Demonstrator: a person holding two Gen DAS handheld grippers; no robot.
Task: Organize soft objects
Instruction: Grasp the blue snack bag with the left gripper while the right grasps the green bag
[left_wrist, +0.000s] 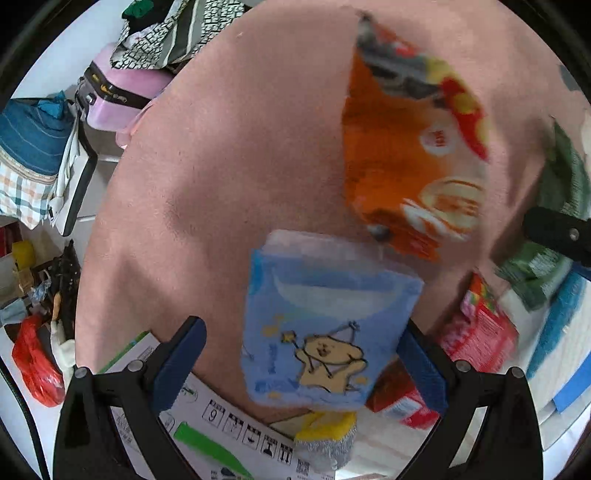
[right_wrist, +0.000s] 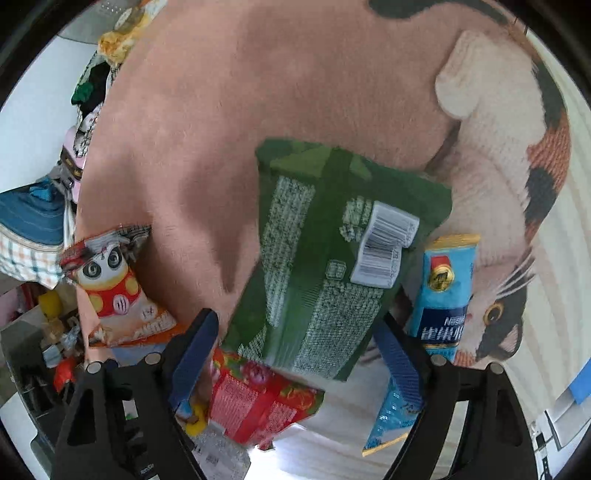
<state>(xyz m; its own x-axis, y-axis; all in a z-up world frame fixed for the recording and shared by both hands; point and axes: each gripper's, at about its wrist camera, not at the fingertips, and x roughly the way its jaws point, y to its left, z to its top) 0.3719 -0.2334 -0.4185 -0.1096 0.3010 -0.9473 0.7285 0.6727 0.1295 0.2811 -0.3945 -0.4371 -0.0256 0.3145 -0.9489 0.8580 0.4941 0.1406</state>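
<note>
Left gripper (left_wrist: 301, 363) gaped around one blue bear-printed pack (left_wrist: 325, 332); right gripper (right_wrist: 299, 350) gaped around one green packet (right_wrist: 332, 251).

A pink suitcase (left_wrist: 110, 99) stands at the far left with patterned clothes (left_wrist: 166, 33) heaped on it. A white cardboard box (left_wrist: 207, 417) with green print lies nearby.

Wide bare pink rug (left_wrist: 221, 166) lies open left of the blue pack (left_wrist: 325, 332), an easy lane there. To its right it's crowded: orange bag (left_wrist: 402, 166) above, red pack (left_wrist: 480, 332) beside. On the right view, green bag (right_wrist: 332, 251) fills the middle, blue sachet (right_wrist: 443, 291) and red pack (right_wrist: 258, 402) hemming it; bare rug (right_wrist: 258, 85) beyond.
</note>
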